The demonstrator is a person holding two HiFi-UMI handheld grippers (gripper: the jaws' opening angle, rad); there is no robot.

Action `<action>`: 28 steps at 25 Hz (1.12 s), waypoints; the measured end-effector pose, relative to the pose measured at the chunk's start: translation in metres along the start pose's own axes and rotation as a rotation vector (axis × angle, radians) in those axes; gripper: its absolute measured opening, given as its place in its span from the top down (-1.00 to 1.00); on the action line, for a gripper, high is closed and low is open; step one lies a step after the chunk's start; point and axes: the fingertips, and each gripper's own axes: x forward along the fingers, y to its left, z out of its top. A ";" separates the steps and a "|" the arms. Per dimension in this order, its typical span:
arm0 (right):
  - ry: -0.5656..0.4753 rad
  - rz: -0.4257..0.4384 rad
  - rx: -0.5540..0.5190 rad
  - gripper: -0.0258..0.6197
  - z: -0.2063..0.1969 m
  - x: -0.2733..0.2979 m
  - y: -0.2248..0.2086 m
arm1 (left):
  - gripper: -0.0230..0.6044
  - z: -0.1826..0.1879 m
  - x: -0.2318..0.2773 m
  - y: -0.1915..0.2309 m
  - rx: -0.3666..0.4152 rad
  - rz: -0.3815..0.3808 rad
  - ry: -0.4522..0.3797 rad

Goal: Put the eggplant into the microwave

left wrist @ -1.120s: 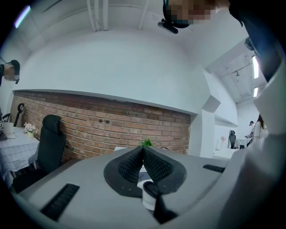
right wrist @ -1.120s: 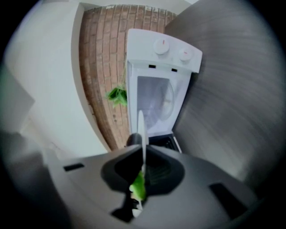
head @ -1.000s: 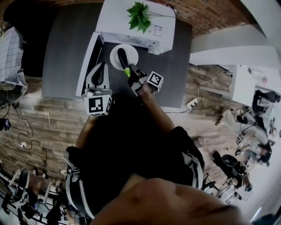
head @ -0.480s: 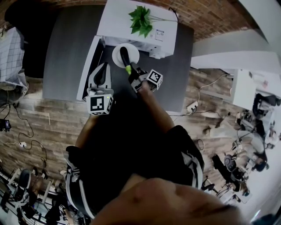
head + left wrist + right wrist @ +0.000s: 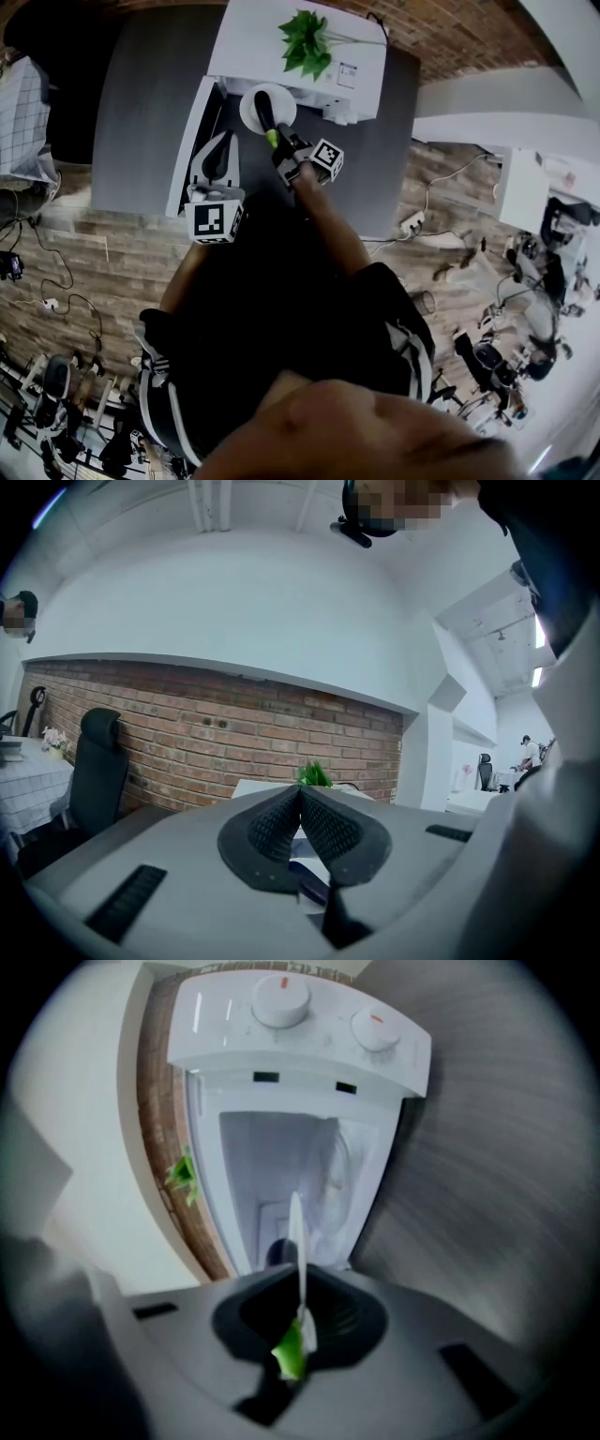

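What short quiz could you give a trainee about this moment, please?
1. True or false: the door of the microwave is closed.
2. What are the jaws of the right gripper closed on? A) the plant B) the rim of the plate that carries the eggplant C) nothing
3. Fill in: the jaws of the left gripper are ____, with nothing between them.
Key: 1 false, the door stands open; 2 B; 3 shut.
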 end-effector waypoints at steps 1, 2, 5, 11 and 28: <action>-0.004 0.000 0.000 0.79 0.001 0.002 0.000 | 0.81 -0.001 0.001 0.000 0.000 -0.001 0.004; -0.008 0.001 0.000 0.79 0.003 0.004 -0.001 | 0.81 -0.001 0.002 0.001 -0.001 -0.003 0.010; -0.019 0.003 -0.008 0.79 0.008 0.012 0.000 | 0.81 -0.003 0.006 0.003 -0.014 -0.004 0.023; -0.051 -0.003 -0.003 0.79 0.022 0.024 -0.004 | 0.81 -0.005 0.014 0.003 -0.011 -0.018 0.027; -0.138 -0.016 0.012 0.79 0.064 0.055 -0.025 | 0.81 -0.009 0.032 0.007 -0.022 -0.019 0.048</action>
